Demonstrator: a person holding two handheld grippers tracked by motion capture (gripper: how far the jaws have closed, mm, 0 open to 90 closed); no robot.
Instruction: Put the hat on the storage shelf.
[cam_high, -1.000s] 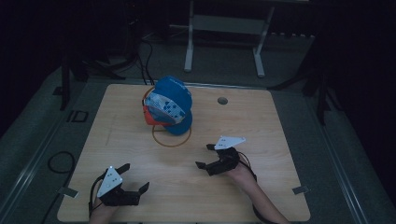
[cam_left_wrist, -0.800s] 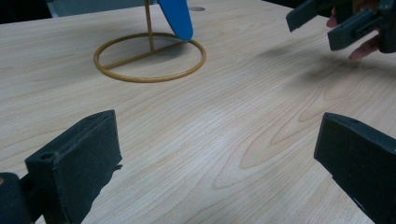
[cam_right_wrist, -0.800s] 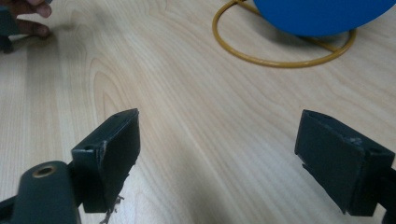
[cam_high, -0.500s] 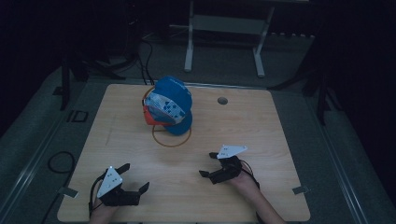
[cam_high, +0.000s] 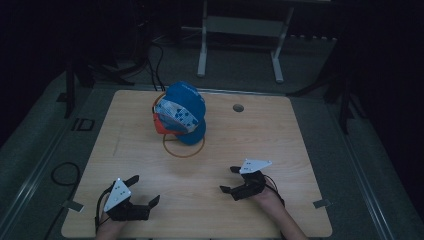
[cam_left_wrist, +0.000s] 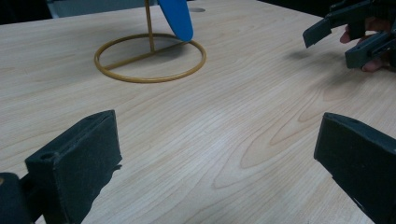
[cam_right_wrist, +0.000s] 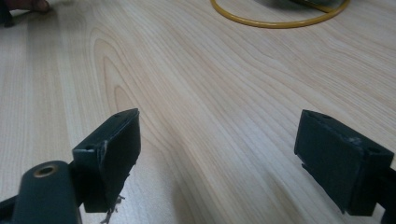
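A stack of caps (cam_high: 181, 114), blue on top with a patterned one and a red one beneath, hangs on a yellow wire stand whose ring base (cam_high: 183, 146) lies on the wooden table (cam_high: 280, 140). My left gripper (cam_high: 145, 189) rests open near the front left edge, with nothing between its jaws. In the left gripper view the ring base (cam_left_wrist: 149, 60) and a blue cap brim (cam_left_wrist: 177, 18) lie ahead. My right gripper (cam_high: 228, 179) stands open at the front right, also holding nothing. The ring base (cam_right_wrist: 280, 21) lies ahead of it in the right gripper view.
A round hole (cam_high: 238, 107) sits in the table's far right part. Behind the table stands a metal frame (cam_high: 240, 30), and cables (cam_high: 62, 172) lie on the floor at the left. The other gripper (cam_left_wrist: 350, 32) appears at the upper right of the left gripper view.
My right gripper has drawn back from the table's middle toward the front edge. The left gripper and the caps have stayed put.
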